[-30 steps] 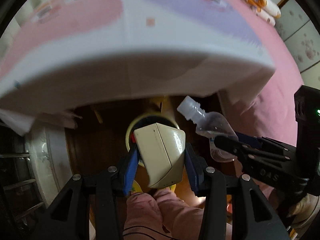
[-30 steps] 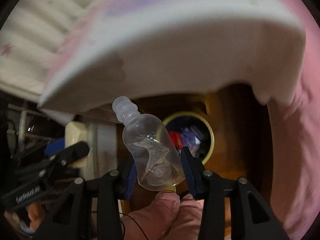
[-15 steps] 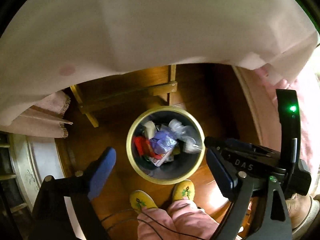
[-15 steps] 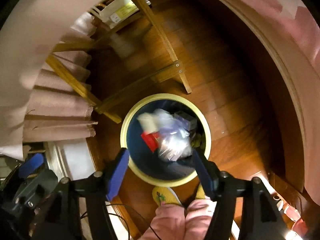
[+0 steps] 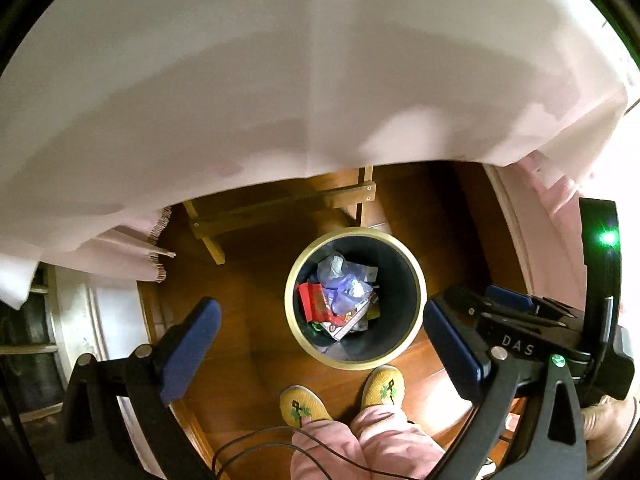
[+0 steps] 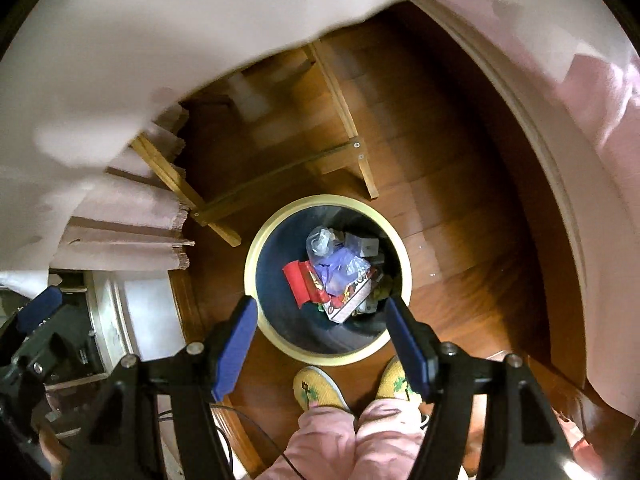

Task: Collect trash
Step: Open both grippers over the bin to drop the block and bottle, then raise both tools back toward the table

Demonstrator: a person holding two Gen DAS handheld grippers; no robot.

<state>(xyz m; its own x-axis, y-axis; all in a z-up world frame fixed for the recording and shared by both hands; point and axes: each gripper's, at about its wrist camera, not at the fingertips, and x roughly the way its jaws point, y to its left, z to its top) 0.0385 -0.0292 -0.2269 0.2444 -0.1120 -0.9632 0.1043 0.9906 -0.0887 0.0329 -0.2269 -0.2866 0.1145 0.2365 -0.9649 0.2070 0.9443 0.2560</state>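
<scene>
From the left wrist view I look down on the trash bin [image 5: 354, 298], a dark round bin with a pale rim on the wood floor. My left gripper [image 5: 320, 340] has just been opening; its jaws stand wide with nothing between them, above the bin's near rim. Inside the bin lie a red wrapper [image 5: 312, 300] and a clear plastic bag [image 5: 344, 280]. My yellow slippers [image 5: 304, 406] stand just beside the bin.

From the right wrist view, my right gripper [image 6: 322, 344] hangs over the bin [image 6: 256, 264], jaws parted and empty. A wooden frame [image 6: 280, 184] stands behind the bin.
</scene>
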